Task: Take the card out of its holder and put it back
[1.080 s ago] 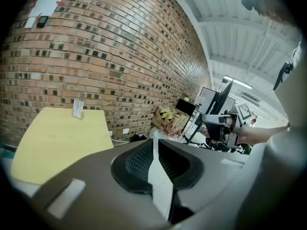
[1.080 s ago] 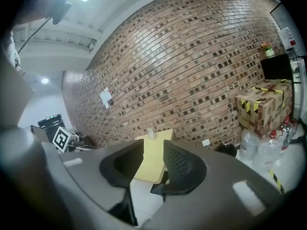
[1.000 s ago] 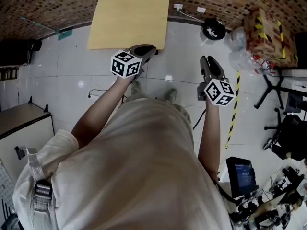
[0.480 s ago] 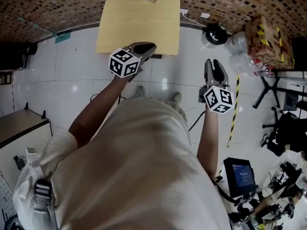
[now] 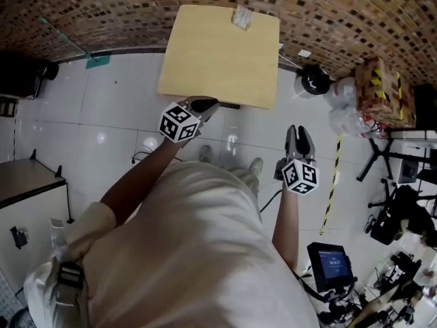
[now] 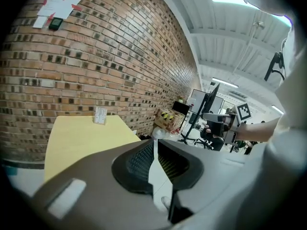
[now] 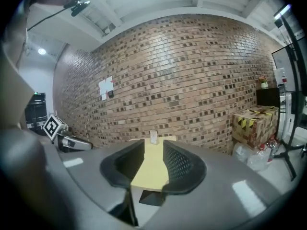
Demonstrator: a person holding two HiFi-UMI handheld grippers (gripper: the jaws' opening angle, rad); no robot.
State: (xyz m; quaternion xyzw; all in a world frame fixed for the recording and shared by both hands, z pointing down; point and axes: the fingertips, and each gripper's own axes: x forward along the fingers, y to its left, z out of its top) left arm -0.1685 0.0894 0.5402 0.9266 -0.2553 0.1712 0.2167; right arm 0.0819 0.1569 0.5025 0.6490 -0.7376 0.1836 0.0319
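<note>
A white card stands in a small clear holder (image 5: 242, 17) at the far edge of the yellow table (image 5: 218, 60). The card holder also shows in the left gripper view (image 6: 100, 115) and the right gripper view (image 7: 153, 137). My left gripper (image 5: 203, 104) hovers at the table's near edge, its jaws (image 6: 155, 145) a thin slit apart with nothing between them. My right gripper (image 5: 299, 132) hangs over the floor, right of the table and short of it. Its jaws (image 7: 153, 146) are closing and empty, and they frame the table (image 7: 149, 174) and card.
A brick wall (image 5: 136, 5) runs behind the table. To the right are a taped cardboard box (image 5: 379, 87), plastic bags (image 5: 341, 115), a black round object (image 5: 313, 82), stand legs (image 5: 389, 162) and striped floor tape (image 5: 331, 183). A white cabinet (image 5: 27, 203) stands at left.
The head view has tilted, so the whole table and card holder now show lower in the frame. Both grippers sit lower in view, and the right one has dropped farther back from the table.
</note>
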